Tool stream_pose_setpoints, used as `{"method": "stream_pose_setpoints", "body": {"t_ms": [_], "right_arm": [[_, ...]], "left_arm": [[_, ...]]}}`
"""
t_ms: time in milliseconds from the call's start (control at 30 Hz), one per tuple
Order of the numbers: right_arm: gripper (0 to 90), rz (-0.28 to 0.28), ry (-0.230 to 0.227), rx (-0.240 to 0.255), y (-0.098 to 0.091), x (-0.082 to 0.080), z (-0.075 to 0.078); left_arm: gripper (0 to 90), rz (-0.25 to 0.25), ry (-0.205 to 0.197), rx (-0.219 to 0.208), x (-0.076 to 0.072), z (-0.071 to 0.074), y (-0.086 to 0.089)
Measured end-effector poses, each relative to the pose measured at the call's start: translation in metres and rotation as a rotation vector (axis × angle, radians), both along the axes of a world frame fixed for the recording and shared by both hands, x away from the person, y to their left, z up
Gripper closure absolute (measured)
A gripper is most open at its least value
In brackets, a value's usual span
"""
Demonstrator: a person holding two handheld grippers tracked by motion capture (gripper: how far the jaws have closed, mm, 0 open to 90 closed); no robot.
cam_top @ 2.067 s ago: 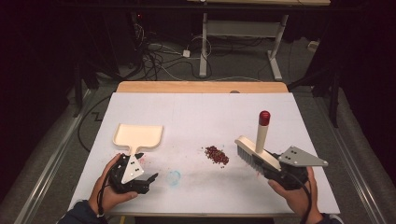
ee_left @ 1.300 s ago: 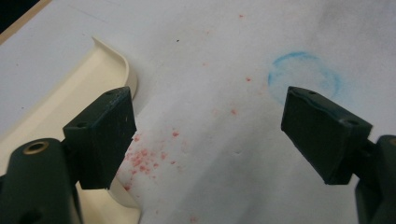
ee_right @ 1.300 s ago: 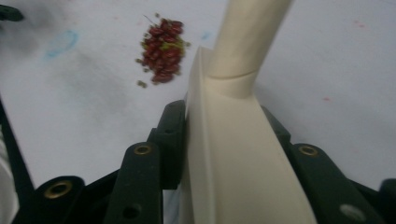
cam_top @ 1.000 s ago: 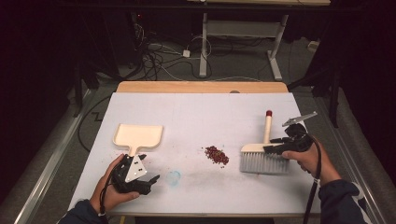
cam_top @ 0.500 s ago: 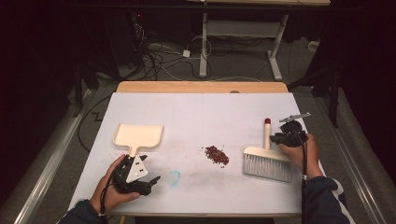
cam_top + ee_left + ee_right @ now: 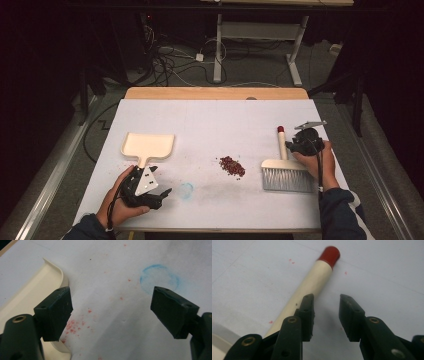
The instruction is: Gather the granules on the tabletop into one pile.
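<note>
On the white surface [image 6: 215, 120], the cream plastic dustpan [image 6: 148, 145] lies left, the small pile of dark red crumbs [image 6: 232, 165] mid-surface, the cream red-tipped hand brush [image 6: 284, 167] right.

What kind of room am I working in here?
Probably a lab or recording workspace, not a home: a white-covered table in a dark room, loose cables on the floor, and a bare desk frame behind it.

Looks like a lab or test cell: white-covered table [image 6: 215, 115] on a wooden top, cable tangle [image 6: 170, 60] on grey floor, bare desk frame [image 6: 260, 45] behind, dark surrounds.
</note>
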State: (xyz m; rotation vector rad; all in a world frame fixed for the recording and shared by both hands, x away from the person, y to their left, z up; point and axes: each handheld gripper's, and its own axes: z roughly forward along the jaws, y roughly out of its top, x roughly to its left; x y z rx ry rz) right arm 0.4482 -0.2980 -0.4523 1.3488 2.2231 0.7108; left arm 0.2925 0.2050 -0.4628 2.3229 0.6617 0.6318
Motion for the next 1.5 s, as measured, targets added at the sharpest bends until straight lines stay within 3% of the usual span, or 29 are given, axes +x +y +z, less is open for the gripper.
{"method": "stream_pose_setpoints", "body": {"t_ms": [133, 267, 367, 500, 567, 667, 800, 867, 1033, 1500], "right_arm": [[61.6, -0.008, -0.021, -0.004, 0.000, 0.000, 0.001], [52.7, -0.007, -0.106, 0.048, -0.001, -0.014, 0.016], [46.0, 0.049, -0.213, 0.142, 0.001, -0.037, 0.034], [38.9, 0.135, -0.361, 0.205, 0.012, -0.072, 0.052], [36.1, 0.180, -0.404, 0.219, 0.017, -0.089, 0.055], [31.9, 0.218, -0.448, 0.196, 0.025, -0.112, 0.050], [26.9, 0.262, -0.480, 0.130, 0.037, -0.138, 0.035], [24.5, 0.275, -0.480, 0.134, 0.041, -0.148, 0.030], [23.5, 0.294, -0.484, 0.064, 0.051, -0.159, 0.022], [22.8, 0.299, -0.496, 0.084, 0.050, -0.161, 0.020]], "left_arm": [[17.1, 0.002, -0.007, -0.004, -0.001, 0.001, 0.001], [17.1, 0.008, -0.013, -0.013, -0.001, 0.002, 0.002], [17.1, 0.014, -0.025, -0.020, 0.000, 0.004, 0.002], [17.1, 0.035, -0.040, -0.023, 0.000, 0.004, 0.004], [17.1, 0.047, -0.045, -0.025, -0.001, 0.005, 0.005], [17.0, 0.061, -0.061, -0.023, -0.004, 0.005, 0.007], [15.7, 0.067, -0.070, -0.033, -0.005, 0.006, 0.009], [15.7, 0.066, -0.066, -0.027, -0.006, 0.005, 0.010], [15.7, 0.059, -0.064, -0.031, -0.006, 0.004, 0.009], [15.7, 0.065, -0.068, -0.014, -0.003, 0.004, 0.006]]}}
